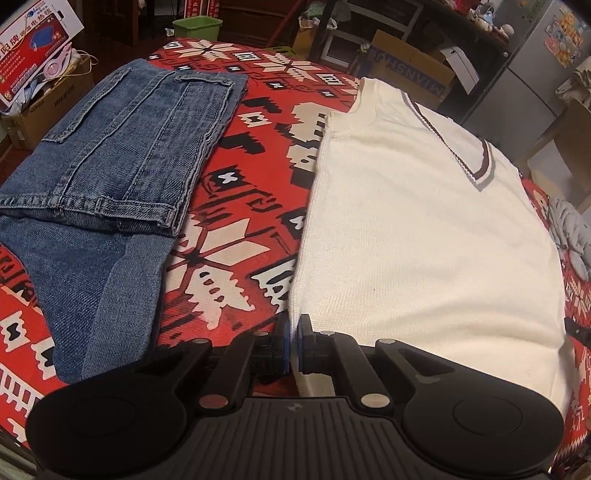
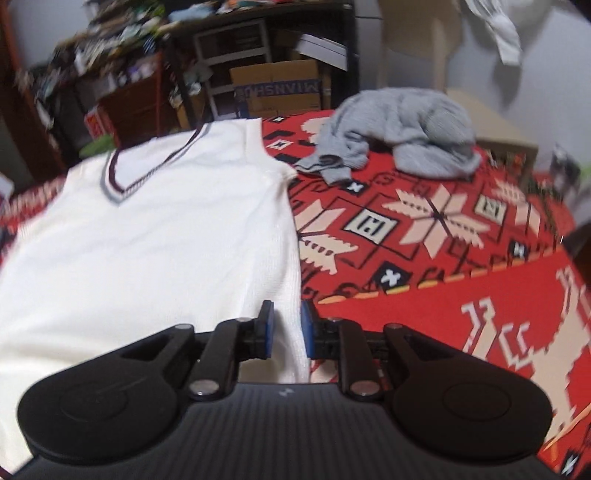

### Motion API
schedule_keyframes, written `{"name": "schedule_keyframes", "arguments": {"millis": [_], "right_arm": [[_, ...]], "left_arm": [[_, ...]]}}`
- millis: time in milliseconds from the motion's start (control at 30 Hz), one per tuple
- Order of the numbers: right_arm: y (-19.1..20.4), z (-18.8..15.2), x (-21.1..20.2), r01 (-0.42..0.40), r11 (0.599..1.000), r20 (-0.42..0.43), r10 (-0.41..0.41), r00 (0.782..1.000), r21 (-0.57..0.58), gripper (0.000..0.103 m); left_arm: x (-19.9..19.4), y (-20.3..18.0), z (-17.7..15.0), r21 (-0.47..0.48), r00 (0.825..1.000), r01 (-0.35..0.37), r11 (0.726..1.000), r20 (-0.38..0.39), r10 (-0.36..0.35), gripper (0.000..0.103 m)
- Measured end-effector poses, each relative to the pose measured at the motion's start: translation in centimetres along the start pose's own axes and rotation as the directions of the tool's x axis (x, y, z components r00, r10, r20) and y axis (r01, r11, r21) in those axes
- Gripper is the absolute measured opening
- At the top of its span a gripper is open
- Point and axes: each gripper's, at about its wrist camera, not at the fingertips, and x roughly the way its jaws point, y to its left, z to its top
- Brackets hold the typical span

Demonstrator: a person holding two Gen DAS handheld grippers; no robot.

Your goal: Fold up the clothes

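A cream sleeveless V-neck vest with a brown and grey neck trim lies flat on the red patterned cloth. My left gripper is shut on the vest's near left hem corner. In the right wrist view the vest fills the left side, and my right gripper stands partly open with the vest's near right edge between its pads. Folded blue jeans lie to the left of the vest.
A crumpled grey garment lies at the far right of the cloth; it also shows at the right edge of the left wrist view. Cardboard boxes, shelves and a green bin stand beyond the far edge.
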Motion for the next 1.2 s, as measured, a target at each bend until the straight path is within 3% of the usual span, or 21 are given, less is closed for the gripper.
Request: {"name": "schedule_keyframes", "arguments": {"millis": [100,200,333,400,567,700,867,1033,1100,1200], "right_arm": [[0.5,0.0,0.0,0.048,0.997,0.007,-0.048,0.999,-0.057,0.003],[-0.2,0.2,-0.3,0.121,0.990,0.028,-0.119,0.992,-0.068,0.000],[-1.8,0.3,-0.6,0.059,0.998,0.025,-0.059,0.998,0.019,0.001],[-2.4,0.4,-1.2,0.031,0.997,0.035,-0.033,0.999,0.066,0.008],[-5.0,-0.9,-3.8,-0.091,0.964,0.058,0.079,0.995,0.250,0.012],[-3.6,-2.9,-5.2,-0.090,0.979,0.024,0.087,0.996,0.184,0.012],[-0.7,-4.6,-5.1,0.008,1.000,-0.014,-0.008,1.000,0.029,0.013],[0.4,-5.0,-4.8,0.048,0.999,-0.003,-0.048,0.999,0.011,0.016],[0.4,-4.9,-4.8,0.062,0.998,-0.005,-0.062,0.998,-0.003,0.005],[-0.3,-5.2,-5.1,0.101,0.995,0.005,-0.101,0.995,-0.022,0.005]], "left_arm": [[0.0,-0.5,-0.1,0.025,1.000,-0.016,1.000,0.005,0.016,0.004],[0.0,-0.6,-0.2,0.042,1.000,-0.026,0.999,0.013,0.025,0.004],[0.0,-0.7,-0.2,0.056,0.999,-0.030,0.998,0.016,0.029,0.004],[0.0,-0.7,-0.1,0.058,1.000,-0.027,0.998,0.011,0.027,0.004],[0.0,0.1,0.0,0.018,1.000,0.010,1.000,-0.006,-0.010,0.005],[0.0,0.2,0.0,0.007,0.999,0.030,1.000,-0.018,-0.030,0.005],[-0.2,-0.2,-0.4,0.038,1.000,0.028,0.999,-0.014,-0.027,0.005],[-0.2,0.0,-0.5,0.031,0.999,0.036,0.999,-0.009,-0.036,0.005],[-0.3,0.0,-0.6,0.028,0.999,0.037,0.999,-0.004,-0.037,0.005],[-0.3,0.1,-0.7,0.027,0.999,0.036,0.999,0.003,-0.036,0.005]]}}
